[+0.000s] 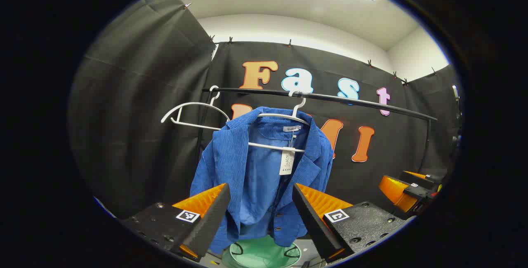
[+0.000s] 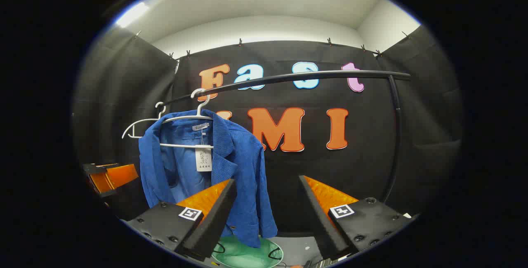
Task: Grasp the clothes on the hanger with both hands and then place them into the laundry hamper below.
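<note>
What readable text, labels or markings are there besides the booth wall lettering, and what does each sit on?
Neck label inside the blue jacket collar: script too small to read.
White hang tag dangling from the hanger: print too blurred to read.
Square black-and-white markers on the left gripper and right gripper: coded patterns, not words.
No readable text.

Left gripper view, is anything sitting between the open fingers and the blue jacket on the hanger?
No. In the left gripper view the left gripper is open and the blue jacket hangs straight ahead with only open air between. The green hamper sits below.
</note>
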Demonstrator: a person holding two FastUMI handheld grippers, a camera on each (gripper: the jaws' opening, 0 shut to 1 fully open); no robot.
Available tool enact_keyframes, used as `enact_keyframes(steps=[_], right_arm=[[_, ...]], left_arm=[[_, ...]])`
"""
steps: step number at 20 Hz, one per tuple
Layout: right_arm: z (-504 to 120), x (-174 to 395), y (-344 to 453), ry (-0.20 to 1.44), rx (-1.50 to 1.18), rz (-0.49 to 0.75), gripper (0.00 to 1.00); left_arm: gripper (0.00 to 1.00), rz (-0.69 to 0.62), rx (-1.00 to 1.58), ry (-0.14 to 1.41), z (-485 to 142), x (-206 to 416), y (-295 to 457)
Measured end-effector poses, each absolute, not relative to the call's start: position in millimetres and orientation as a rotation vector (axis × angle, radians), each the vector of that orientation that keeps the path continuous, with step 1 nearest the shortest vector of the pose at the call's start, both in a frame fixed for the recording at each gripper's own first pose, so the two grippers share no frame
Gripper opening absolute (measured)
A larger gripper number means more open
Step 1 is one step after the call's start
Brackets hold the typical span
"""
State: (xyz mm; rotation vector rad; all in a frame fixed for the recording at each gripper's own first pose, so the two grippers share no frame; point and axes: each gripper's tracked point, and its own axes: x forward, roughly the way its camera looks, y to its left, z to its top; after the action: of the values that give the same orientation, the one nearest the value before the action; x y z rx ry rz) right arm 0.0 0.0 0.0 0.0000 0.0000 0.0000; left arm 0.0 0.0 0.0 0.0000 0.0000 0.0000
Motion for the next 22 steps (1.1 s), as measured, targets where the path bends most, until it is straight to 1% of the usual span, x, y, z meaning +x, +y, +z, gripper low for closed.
enact_keyframes(steps=[2, 3, 4, 5, 6, 7, 8, 9, 10, 11, 12, 13, 14, 15, 16, 22], right_arm=[[0.5, 0.2, -2.3, -0.005, -0.002, 0.004, 0.94], [1.3, 0.2, -4.3, -0.009, -0.003, 0.001, 0.97], [2.0, 0.0, -5.9, -0.014, -0.003, -0.003, 0.94], [3.3, 0.5, -7.0, -0.018, -0.005, -0.004, 0.94], [4.6, -0.3, -6.9, -0.022, -0.008, -0.001, 0.94], [5.5, 0.4, -6.1, -0.026, -0.012, 0.002, 0.94], [6.4, 1.1, -6.7, -0.031, -0.018, 0.003, 0.94], [6.4, 1.5, -7.0, -0.036, -0.019, 0.005, 0.94], [7.0, 1.6, -6.1, -0.038, -0.018, 0.009, 0.94], [5.9, 2.4, -5.6, -0.038, -0.016, 0.016, 0.94], [3.8, 2.3, -4.7, -0.034, -0.016, 0.022, 0.94], [1.4, 2.3, -4.6, -0.029, -0.018, 0.027, 0.97], [0.6, 3.3, -4.9, -0.026, -0.020, 0.031, 0.94], [0.2, 4.1, -5.1, -0.026, -0.021, 0.034, 0.97], [-0.2, 5.0, -4.9, -0.025, -0.020, 0.037, 0.94], [-9.6, 23.0, 9.6, -0.002, -0.016, 0.058, 0.94]], left_arm=[[0.92, -0.004, -0.010, -0.006, 1.7, 0.4, -1.8], [0.95, -0.001, -0.003, -0.010, 2.9, 0.7, -1.7], [0.95, 0.001, 0.007, -0.015, 3.9, 1.9, -1.5], [0.92, 0.005, 0.015, -0.020, 5.8, 2.7, -0.9], [0.92, 0.007, 0.020, -0.026, 7.5, 1.6, -1.2], [0.95, 0.011, 0.024, -0.030, 8.5, 0.6, -2.2], [0.92, 0.016, 0.028, -0.030, 8.6, -0.6, -2.4], [0.95, 0.017, 0.032, -0.025, 6.8, -0.9, -1.6], [0.95, 0.016, 0.034, -0.019, 5.1, 0.4, -3.6], [0.92, 0.016, 0.035, -0.017, 4.6, 1.2, -4.3], [0.92, 0.018, 0.034, -0.015, 3.5, 1.7, -4.3], [0.92, 0.020, 0.034, -0.012, 2.3, 2.2, -4.3], [0.92, 0.021, 0.035, -0.009, 0.6, 3.0, -5.4], [0.95, 0.021, 0.038, -0.006, 0.0, 4.5, -6.5], [0.95, 0.025, 0.042, -0.005, -0.5, 6.2, -6.3], [0.95, 0.064, 0.075, 0.029, -11.1, 22.3, 10.5]])
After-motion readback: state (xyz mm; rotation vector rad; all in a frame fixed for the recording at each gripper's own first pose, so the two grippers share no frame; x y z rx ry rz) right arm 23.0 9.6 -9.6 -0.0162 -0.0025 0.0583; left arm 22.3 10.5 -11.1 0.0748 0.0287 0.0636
